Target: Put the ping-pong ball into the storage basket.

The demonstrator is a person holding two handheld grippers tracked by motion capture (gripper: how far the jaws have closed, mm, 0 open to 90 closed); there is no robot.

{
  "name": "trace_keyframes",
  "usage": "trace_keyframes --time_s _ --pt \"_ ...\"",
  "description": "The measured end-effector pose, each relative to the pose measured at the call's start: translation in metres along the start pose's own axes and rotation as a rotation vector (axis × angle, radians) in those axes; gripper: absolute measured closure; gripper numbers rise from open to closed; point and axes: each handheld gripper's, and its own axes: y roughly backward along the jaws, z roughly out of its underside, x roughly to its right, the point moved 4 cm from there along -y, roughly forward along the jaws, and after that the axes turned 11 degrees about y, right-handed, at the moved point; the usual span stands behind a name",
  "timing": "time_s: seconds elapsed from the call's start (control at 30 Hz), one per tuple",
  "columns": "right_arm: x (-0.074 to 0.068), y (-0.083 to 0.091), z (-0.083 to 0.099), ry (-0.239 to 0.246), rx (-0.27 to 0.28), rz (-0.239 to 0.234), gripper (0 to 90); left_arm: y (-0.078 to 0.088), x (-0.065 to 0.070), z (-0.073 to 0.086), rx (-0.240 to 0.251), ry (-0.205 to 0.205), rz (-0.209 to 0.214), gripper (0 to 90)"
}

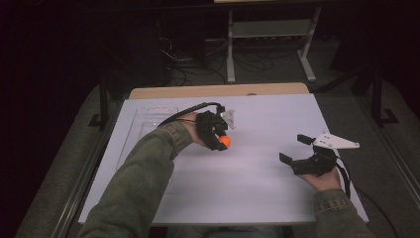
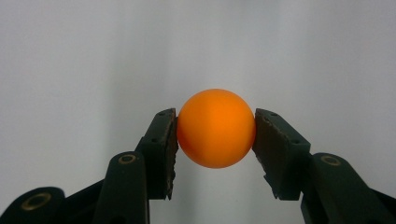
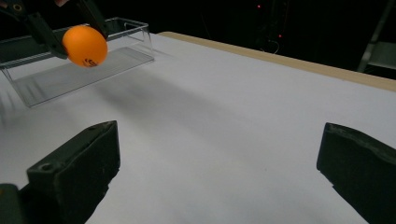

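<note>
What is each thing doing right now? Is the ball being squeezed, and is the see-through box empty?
Ball: held off the table, pinched between the left gripper's jaws.
Left gripper: shut on the ball.
Right gripper: open, holding nothing.
Clear tray: sitting flat on the table, looks empty.

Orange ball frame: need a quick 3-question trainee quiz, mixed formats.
1. True or false: the left tool is shut on the round orange plastic ball.
2. The right tool is: A) open, holding nothing B) shut on the ball C) gripping the tray.
3. Fill in: the clear plastic tray lies on the table's far ____ side in the high view.

Key: 1 true; 2 A; 3 left.
</note>
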Motion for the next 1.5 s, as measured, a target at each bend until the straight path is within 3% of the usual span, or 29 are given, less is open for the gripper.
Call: trace_keyframes --time_s 0.33,0.73,1.5 --pt "0.0 -0.001 0.0 0.0 -0.006 0.002 0.0 0.016 0.004 -0.001 0.001 -0.016 0.023 50.5" --pt "-0.001 -0.003 0.001 0.002 -0.014 0.005 0.0 0.037 0.005 0.008 0.028 -0.007 -0.011 50.5" --pt "-0.001 -0.003 0.001 0.008 -0.017 -0.003 0.0 0.051 0.003 0.026 -0.006 0.009 -0.043 50.5"
